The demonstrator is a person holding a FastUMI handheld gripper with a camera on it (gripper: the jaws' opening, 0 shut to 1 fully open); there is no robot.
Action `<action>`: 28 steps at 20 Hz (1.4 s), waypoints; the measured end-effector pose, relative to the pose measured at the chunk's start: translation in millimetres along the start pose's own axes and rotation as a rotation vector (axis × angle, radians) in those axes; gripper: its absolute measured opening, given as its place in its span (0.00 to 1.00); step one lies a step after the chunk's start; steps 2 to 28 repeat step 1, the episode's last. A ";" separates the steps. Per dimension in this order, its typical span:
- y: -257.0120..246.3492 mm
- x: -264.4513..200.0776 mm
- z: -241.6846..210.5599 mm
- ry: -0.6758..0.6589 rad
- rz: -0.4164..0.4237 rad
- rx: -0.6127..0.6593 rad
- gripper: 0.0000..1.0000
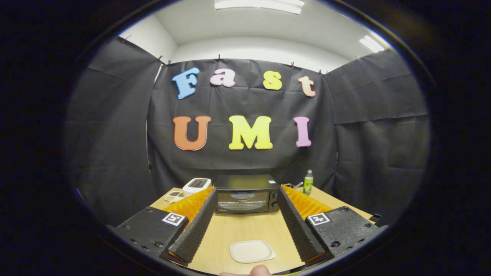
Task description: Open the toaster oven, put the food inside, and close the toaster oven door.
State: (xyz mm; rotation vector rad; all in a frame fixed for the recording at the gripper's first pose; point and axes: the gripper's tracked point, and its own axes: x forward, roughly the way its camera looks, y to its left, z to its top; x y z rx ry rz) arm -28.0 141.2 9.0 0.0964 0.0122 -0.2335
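Toaster oven (pixel 246 194) sits at the far table (pixel 245 230) edge, door closed. Nearer you than the oven lies a white plate (pixel 252 251), bare. Food isn't discernible; this fits either food pending or already inside. Your gripper (pixel 245 245) is spread wide, holding nothing.

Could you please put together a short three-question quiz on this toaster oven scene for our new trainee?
1. True or false: the toaster oven door is shut.
2. What lies on the table between the gripper fingers: (a) a white plate, (b) a mug, (c) a fork?
3. Which item stands beyond the oven, beside the booth wall?

Key: 1. True. 2. (a), the white plate; the fingers are spread wide, touching nothing. 3. The green bottle.
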 end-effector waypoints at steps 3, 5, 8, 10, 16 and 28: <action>0.0 0.3 -0.2 0.001 0.001 0.000 1.00; 0.0 0.3 -0.2 0.001 0.001 0.000 1.00; 0.0 0.3 -0.2 0.001 0.001 0.000 1.00; 0.0 0.3 -0.2 0.001 0.001 0.000 1.00; 0.0 0.3 -0.2 0.001 0.001 0.000 1.00; 0.0 0.3 -0.2 0.001 0.001 0.000 1.00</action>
